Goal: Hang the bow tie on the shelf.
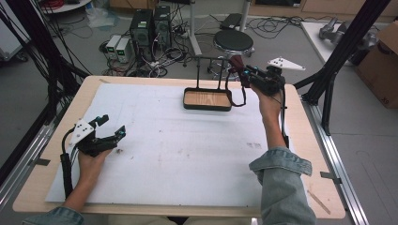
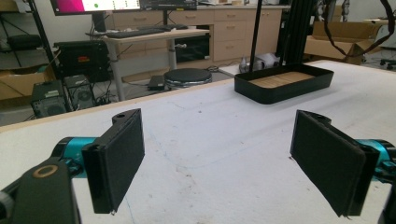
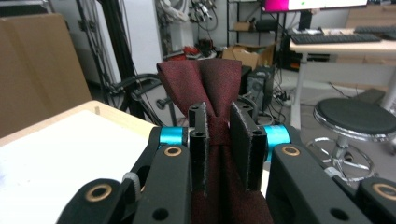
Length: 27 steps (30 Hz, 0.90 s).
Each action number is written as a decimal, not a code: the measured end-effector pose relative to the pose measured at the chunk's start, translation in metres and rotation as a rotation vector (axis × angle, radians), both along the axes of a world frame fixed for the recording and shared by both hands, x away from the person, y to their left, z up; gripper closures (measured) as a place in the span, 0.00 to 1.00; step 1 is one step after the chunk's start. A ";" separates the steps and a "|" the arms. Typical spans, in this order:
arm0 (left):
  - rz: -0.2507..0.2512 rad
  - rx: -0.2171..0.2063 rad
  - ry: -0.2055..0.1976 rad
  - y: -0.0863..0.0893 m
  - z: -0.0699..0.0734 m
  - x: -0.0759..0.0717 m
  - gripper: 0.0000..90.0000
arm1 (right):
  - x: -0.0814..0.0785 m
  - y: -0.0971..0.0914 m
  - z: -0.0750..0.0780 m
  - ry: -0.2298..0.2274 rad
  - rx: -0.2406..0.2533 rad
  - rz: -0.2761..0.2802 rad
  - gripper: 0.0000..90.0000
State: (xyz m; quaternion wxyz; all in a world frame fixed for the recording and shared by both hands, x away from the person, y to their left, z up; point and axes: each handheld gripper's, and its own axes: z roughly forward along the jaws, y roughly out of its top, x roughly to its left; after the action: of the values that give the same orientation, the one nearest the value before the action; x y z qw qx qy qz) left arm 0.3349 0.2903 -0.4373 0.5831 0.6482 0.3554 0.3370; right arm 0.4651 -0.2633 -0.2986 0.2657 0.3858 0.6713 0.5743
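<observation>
The right gripper (image 1: 245, 74) is clamped on a dark red bow tie (image 3: 210, 100) at its knot, holding it up just beyond the right end of the black tray (image 1: 207, 99), beside the tray's upright rack (image 1: 209, 71). The tie's black strap (image 1: 243, 96) hangs toward that end. The left gripper (image 1: 111, 127), jaws wide and empty, rests on the surface (image 1: 187, 154) well to the tray's near left, so the right hand is far nearer.

Black hand-held gripper (image 2: 217, 161) with teal collars, brass-ringed screws, dark pads; denim sleeves (image 1: 281, 180).
</observation>
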 end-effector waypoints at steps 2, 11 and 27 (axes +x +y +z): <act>-0.001 0.000 0.001 0.000 0.000 0.000 0.20 | 0.003 0.000 -0.003 0.006 -0.006 -0.009 0.86; -0.003 -0.001 0.001 0.000 0.000 0.000 0.20 | 0.013 -0.006 -0.012 0.019 0.005 -0.062 0.86; -0.008 0.002 0.000 0.000 0.000 0.000 0.20 | 0.027 -0.007 -0.029 0.046 0.017 -0.117 0.86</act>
State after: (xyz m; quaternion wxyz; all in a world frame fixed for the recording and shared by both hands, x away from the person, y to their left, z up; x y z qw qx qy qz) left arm 0.3349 0.2903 -0.4374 0.5837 0.6501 0.3526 0.3351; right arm 0.4919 -0.2700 -0.3273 0.2800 0.4399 0.6487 0.5543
